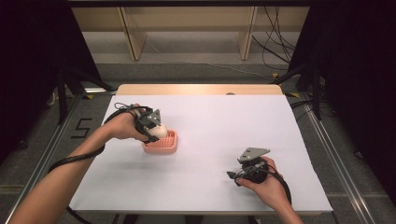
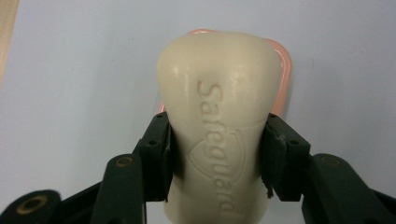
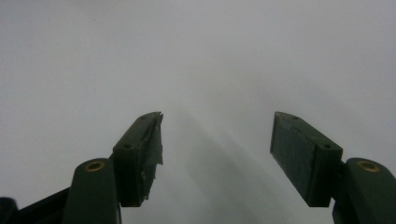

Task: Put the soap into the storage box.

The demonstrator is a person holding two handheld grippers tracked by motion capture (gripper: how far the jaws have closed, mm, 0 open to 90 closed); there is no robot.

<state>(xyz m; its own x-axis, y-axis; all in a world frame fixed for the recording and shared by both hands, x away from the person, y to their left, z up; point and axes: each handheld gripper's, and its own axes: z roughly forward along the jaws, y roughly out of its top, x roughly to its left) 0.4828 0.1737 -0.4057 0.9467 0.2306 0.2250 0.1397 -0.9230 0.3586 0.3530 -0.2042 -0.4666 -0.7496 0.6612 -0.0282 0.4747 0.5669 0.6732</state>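
1. The left gripper (image 2: 217, 158) clamps a cream soap bar (image 2: 222, 116) by its narrow waist, above the pink dish (image 1: 161, 143) toward the tabletop's left edge.
2. The soap bar looks rigid, fairly light and probably slick; the waist seems the surest hold.
3. The right gripper (image 3: 217, 154), jaws apart and empty, hovers near the front right corner of the white tabletop (image 1: 224, 121). Nothing blocks the pink dish.

White table cover (image 1: 210, 121); wooden shelving (image 1: 187, 28) behind; cables (image 1: 275, 46) on floor; "5" marking (image 1: 80, 128).
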